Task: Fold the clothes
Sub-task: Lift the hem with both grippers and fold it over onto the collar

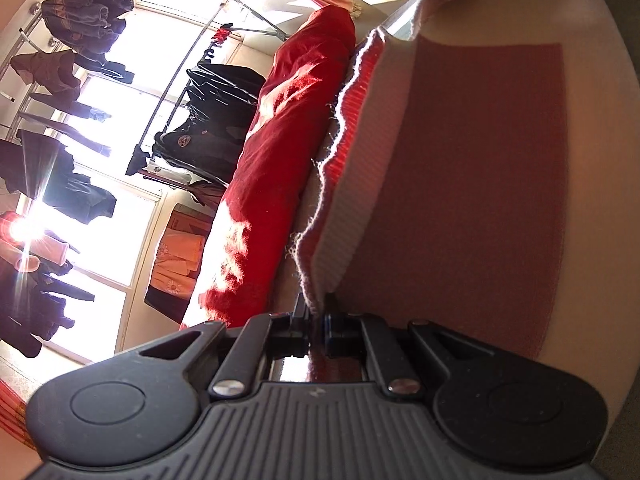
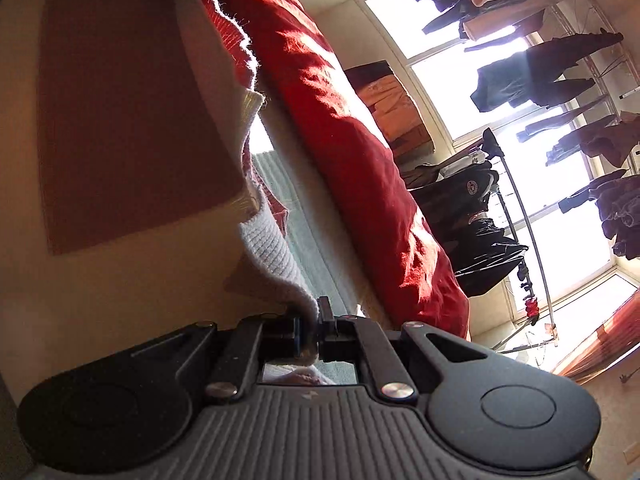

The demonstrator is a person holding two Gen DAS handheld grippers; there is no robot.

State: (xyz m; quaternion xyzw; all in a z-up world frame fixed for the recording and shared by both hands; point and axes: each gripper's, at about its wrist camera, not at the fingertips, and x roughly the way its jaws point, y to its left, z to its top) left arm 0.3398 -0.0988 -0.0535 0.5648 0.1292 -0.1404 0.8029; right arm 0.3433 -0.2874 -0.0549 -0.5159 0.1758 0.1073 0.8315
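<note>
One knitted sweater (image 1: 472, 184), cream ribbed wool with a large dull-red rectangular panel and a fuzzy red-trimmed edge, is stretched between two grippers. The left gripper (image 1: 316, 312) has its jaws clenched on the frayed hem at 6 o'clock in its view; the right gripper (image 2: 310, 316) pinches a white ribbed cuff, also at 6 o'clock. Beside the sweater lies one crumpled red blanket (image 1: 288, 152). Toward 9 o'clock in the left view, dark garments (image 1: 80, 28) hang on a metal drying rack (image 1: 180, 76) against bright windows.
</note>
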